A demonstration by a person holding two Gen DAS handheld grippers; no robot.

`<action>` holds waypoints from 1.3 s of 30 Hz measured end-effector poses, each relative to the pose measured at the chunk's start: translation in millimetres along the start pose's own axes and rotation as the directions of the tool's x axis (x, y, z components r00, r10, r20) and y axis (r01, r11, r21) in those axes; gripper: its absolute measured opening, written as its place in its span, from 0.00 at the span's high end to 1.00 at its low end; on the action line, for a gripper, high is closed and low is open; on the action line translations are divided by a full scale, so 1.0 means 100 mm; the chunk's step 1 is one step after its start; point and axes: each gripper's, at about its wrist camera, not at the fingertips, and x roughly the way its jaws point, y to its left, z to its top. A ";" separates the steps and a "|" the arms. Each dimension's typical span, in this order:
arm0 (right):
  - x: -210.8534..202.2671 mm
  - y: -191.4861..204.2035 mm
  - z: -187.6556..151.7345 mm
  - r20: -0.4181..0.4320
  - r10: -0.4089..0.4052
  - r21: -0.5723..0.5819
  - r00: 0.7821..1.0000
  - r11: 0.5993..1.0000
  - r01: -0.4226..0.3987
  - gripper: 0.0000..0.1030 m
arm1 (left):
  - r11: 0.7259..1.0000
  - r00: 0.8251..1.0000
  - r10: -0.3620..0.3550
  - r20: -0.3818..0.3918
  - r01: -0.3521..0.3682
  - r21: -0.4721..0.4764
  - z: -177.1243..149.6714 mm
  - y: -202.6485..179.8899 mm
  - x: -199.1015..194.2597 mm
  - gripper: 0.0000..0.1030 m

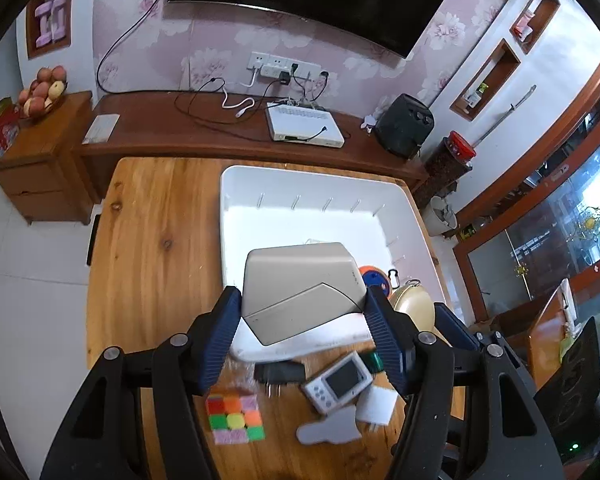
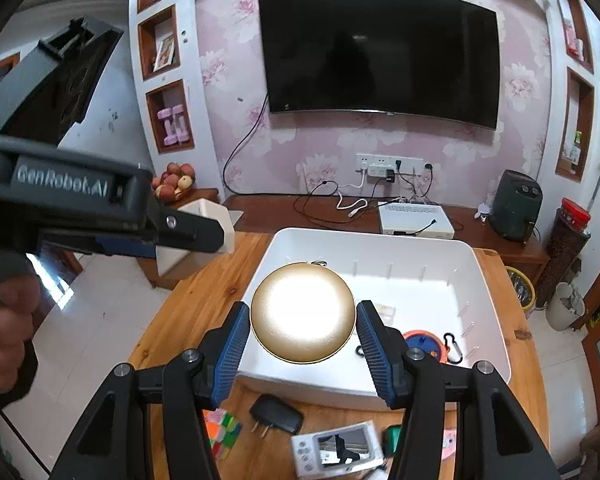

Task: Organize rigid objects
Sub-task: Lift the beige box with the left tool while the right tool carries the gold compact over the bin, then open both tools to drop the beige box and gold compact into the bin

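The left tool [image 1: 304,320] is clenched on a grey box [image 1: 300,288], its pads pressing the box's 2 sides, and carries it above the near wall of the white bin [image 1: 324,216]. The right tool [image 2: 302,334] grips a gold disc [image 2: 303,312] by its rim, also just ahead of and above the bin's [image 2: 380,252] near wall. Both loads sit close together, so the tools could knock each other on lowering. The disc is held only at 2 rim points and could pivot or slip free. A release too soon would drop either thing onto the cube [image 1: 235,420], charger [image 1: 278,374] or camera [image 1: 338,384] lying under the tools on the worktop [image 1: 156,240].
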 end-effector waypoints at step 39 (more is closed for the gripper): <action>0.35 -0.31 -0.04 -0.017 0.027 0.010 0.999 1.000 -0.027 0.21 | 0.994 0.984 0.112 0.141 -0.111 -0.016 0.07 -0.14 0.08 0.20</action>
